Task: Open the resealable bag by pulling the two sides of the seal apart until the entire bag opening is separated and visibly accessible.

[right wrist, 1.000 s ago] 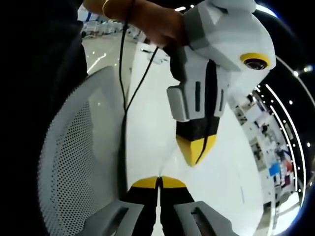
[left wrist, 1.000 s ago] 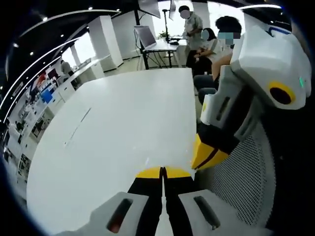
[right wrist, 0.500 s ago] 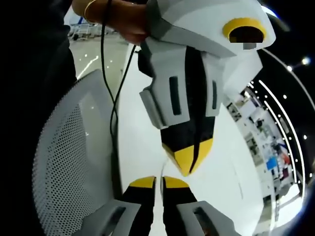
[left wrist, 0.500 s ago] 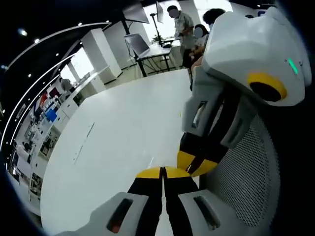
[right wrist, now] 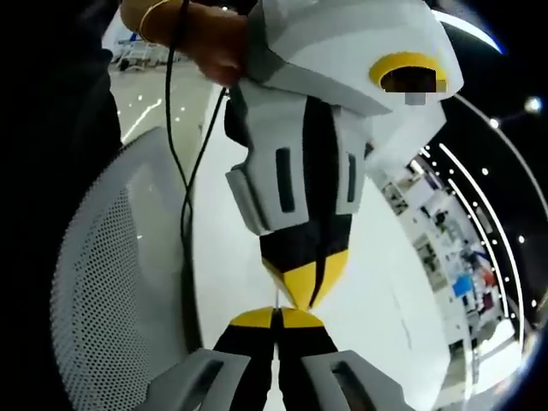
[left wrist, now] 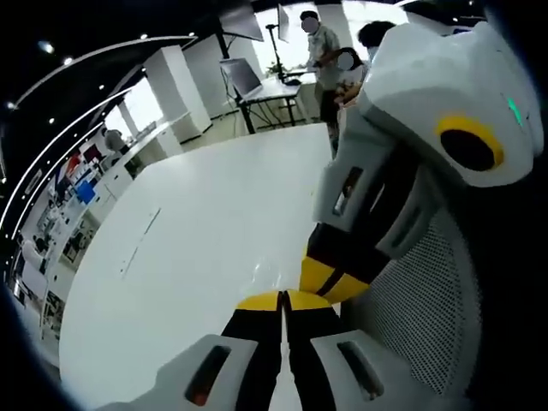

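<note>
Left gripper (left wrist: 283,297) and right gripper (right wrist: 276,316) being brought tip-to-tip over table (left wrist: 214,214) near edge; both jaws pressed together; clear bag seal possibly pinched, cannot tell.

My left gripper (left wrist: 283,300) and my right gripper (left wrist: 330,278) have their tips almost touching, jaws together, so nothing passes between them. Beside them the white desk (left wrist: 205,223) lies bare and wide, open for passage. The mesh chair (right wrist: 103,282) blocks my near side, and a black cable (right wrist: 181,188) hangs across it.
</note>
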`<state>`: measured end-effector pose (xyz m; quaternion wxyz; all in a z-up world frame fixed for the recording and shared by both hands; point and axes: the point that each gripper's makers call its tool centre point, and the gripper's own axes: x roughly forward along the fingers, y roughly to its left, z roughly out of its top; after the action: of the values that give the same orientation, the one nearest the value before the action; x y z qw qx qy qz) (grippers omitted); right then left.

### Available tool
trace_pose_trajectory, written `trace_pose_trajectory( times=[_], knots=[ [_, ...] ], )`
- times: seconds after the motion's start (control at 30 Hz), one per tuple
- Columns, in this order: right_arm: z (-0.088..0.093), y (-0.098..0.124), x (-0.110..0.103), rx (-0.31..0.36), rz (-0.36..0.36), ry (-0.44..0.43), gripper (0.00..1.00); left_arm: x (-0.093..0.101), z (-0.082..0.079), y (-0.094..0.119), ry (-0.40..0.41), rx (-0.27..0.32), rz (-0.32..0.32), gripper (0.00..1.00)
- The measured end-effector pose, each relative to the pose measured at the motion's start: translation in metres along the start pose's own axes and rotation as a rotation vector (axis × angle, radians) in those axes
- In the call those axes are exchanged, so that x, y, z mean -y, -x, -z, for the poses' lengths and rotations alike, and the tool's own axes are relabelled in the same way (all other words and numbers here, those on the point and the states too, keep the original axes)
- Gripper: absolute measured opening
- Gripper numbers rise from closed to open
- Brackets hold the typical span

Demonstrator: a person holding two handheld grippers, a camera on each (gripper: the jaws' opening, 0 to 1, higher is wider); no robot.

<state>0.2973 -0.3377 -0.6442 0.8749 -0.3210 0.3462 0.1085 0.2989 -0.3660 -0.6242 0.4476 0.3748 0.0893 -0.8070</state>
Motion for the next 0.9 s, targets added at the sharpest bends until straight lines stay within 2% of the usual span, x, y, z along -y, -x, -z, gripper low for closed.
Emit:
trace_pose_trajectory(
  times=[0.07,0.17,0.27,0.37,0.4,0.47,0.6,0.67,0.8,0.9],
  knots=[
    [0.0,0.0,-0.001,-0.004,0.0,0.008,0.0,0.001,0.002,-0.001,0.011,-0.009,0.012,0.0],
    [0.0,0.0,-0.004,-0.004,-0.005,0.022,0.0,0.002,0.007,0.0,-0.006,-0.054,0.021,0.03],
    [-0.001,0.001,-0.006,0.001,-0.009,0.029,0.0,0.004,0.008,0.001,-0.002,-0.058,0.03,0.04],
    [0.0,0.002,-0.005,-0.004,-0.011,0.036,0.0,0.006,0.012,-0.001,0.037,-0.07,0.059,0.04],
    [0.0,0.002,-0.006,-0.006,-0.013,0.036,0.0,0.008,0.016,-0.001,0.073,-0.09,0.08,0.04],
    [0.001,0.002,-0.006,-0.006,-0.013,0.04,0.0,0.009,0.021,-0.003,0.091,-0.107,0.11,0.04],
    [0.001,0.003,-0.007,-0.003,-0.014,0.032,0.0,0.008,0.022,-0.004,0.109,-0.097,0.109,0.0],
    [0.002,0.002,-0.007,-0.004,-0.012,0.025,0.0,0.004,0.019,-0.003,0.12,-0.082,0.084,0.0],
    [-0.001,0.001,-0.008,0.004,-0.023,0.023,0.0,-0.005,0.011,-0.003,0.089,-0.046,0.035,0.0],
    [-0.001,0.0,-0.007,0.003,-0.024,0.01,0.0,-0.011,0.002,0.001,0.119,-0.009,0.006,0.0]
  ],
)
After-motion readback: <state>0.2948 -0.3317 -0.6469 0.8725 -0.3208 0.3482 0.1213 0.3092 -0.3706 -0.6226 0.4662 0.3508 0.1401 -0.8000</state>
